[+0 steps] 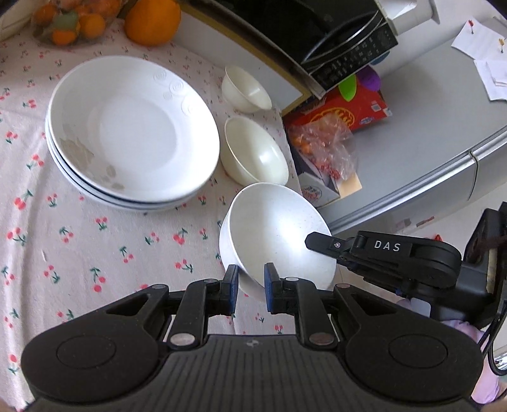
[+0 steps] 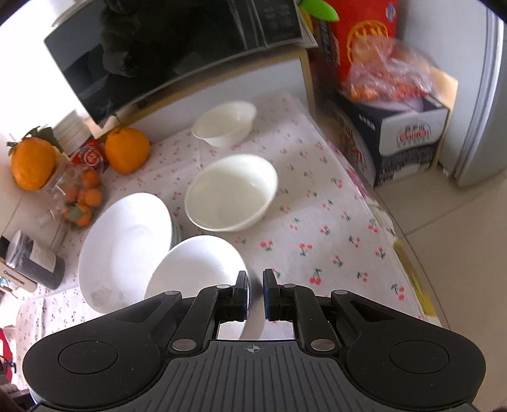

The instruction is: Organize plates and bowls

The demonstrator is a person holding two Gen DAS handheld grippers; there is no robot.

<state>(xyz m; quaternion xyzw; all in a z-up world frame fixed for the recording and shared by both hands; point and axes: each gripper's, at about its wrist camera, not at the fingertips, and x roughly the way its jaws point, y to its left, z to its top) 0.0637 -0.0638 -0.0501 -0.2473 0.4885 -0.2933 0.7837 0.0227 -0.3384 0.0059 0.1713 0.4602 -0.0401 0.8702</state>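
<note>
Left wrist view: the left gripper (image 1: 250,279) is narrowed onto the near rim of a white bowl (image 1: 279,234), one blue pad outside the wall and one inside. The bowl is tipped, its mouth facing up and to the right, and sits at the right edge of the cherry-print surface (image 1: 95,247). The right gripper (image 1: 320,245) reaches in from the right with "DAS" printed on its arm; one finger lies over the bowl's far rim, and whether it is clamped cannot be told here. To the left lies a stack of white plates (image 1: 133,130), the top one with embossed swirls. Two cream bowls stand upright beyond: the nearer cream bowl (image 1: 256,152) just beside the stack, the far cream bowl (image 1: 247,88) behind it. An orange (image 1: 152,20) sits at the top edge. A red box (image 1: 358,111) shows writing too blurred to read.

Right wrist view: the right gripper (image 2: 255,285) is nearly closed, its left pad against the white bowl's (image 2: 196,269) right rim; the right pad's side of the wall is not clear. The bowl tilts toward the plates (image 2: 123,244), overlapping them in the picture. The nearer cream bowl (image 2: 231,193) and far cream bowl (image 2: 225,122) line up away from the camera. A dark jar (image 2: 31,263) at left carries an unreadable label.
</note>
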